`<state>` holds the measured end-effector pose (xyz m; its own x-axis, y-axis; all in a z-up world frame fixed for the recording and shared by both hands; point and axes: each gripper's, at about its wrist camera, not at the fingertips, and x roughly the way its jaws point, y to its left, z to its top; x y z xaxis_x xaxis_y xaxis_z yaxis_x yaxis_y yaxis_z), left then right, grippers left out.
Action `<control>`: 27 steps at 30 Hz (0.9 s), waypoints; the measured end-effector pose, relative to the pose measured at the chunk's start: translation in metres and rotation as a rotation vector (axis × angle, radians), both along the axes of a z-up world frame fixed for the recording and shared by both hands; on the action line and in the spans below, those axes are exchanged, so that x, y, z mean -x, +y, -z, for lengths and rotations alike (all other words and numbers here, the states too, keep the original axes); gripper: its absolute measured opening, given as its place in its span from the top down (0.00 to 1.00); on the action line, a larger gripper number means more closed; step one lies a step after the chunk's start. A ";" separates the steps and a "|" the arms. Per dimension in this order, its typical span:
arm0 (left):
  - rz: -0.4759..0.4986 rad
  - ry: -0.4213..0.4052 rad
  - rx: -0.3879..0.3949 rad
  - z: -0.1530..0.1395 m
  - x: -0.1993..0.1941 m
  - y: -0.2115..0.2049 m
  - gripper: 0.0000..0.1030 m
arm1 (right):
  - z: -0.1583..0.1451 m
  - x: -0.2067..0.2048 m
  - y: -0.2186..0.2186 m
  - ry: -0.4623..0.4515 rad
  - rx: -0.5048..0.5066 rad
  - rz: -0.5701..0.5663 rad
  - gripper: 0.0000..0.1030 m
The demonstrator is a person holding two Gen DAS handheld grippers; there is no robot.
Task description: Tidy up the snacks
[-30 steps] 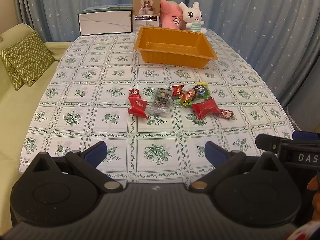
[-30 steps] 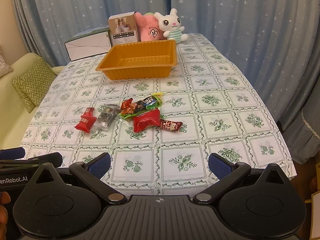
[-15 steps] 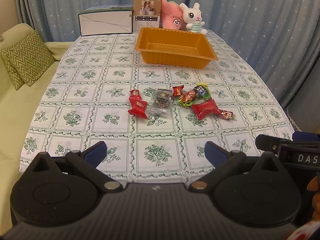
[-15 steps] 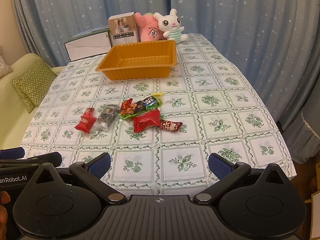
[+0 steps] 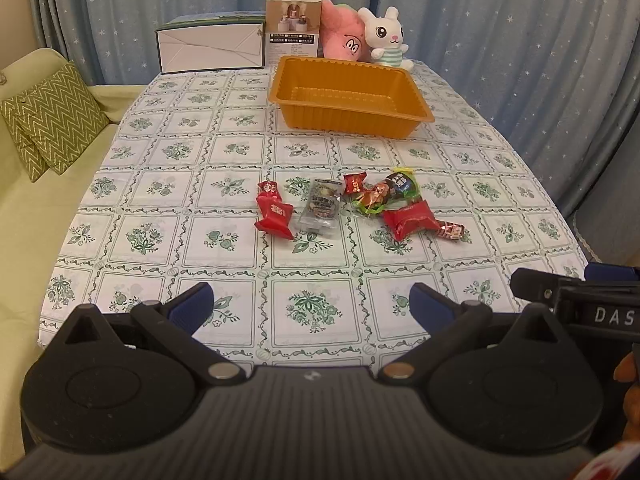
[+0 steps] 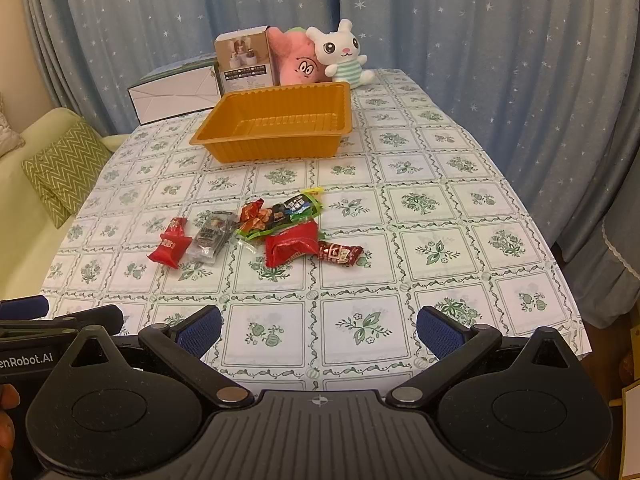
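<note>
Left wrist view — both jaws spread, empty; snacks (image 5: pixel 352 210) before orange tray (image 5: pixel 416 118); boxes (image 5: pixel 210 46), plush toys (image 5: pixel 384 38) behind.

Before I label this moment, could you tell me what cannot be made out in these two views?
- Wrapper print on the snacks: too small in both views.
- Table edge nearest the person: hidden by the right tongs; the left tongs hide it likewise.
- Far inner wall of the orange tray: behind its rim, right view.
- White box: partly behind the tray.
</note>
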<state>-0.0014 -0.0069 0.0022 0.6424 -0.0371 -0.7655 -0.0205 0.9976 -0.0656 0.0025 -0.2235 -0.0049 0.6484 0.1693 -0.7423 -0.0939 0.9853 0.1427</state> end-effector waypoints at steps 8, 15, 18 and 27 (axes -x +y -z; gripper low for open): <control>0.000 0.000 0.001 -0.001 0.000 -0.001 0.00 | 0.000 0.000 0.000 -0.001 0.000 0.001 0.00; 0.001 -0.002 0.001 -0.002 -0.001 -0.002 0.00 | 0.000 -0.001 -0.001 -0.001 0.000 0.000 0.00; 0.002 -0.001 0.002 -0.003 -0.002 -0.002 0.00 | 0.000 0.000 0.000 -0.001 0.001 0.000 0.00; 0.004 -0.003 0.005 -0.004 -0.002 -0.003 0.00 | 0.000 -0.001 0.000 -0.001 0.001 0.000 0.00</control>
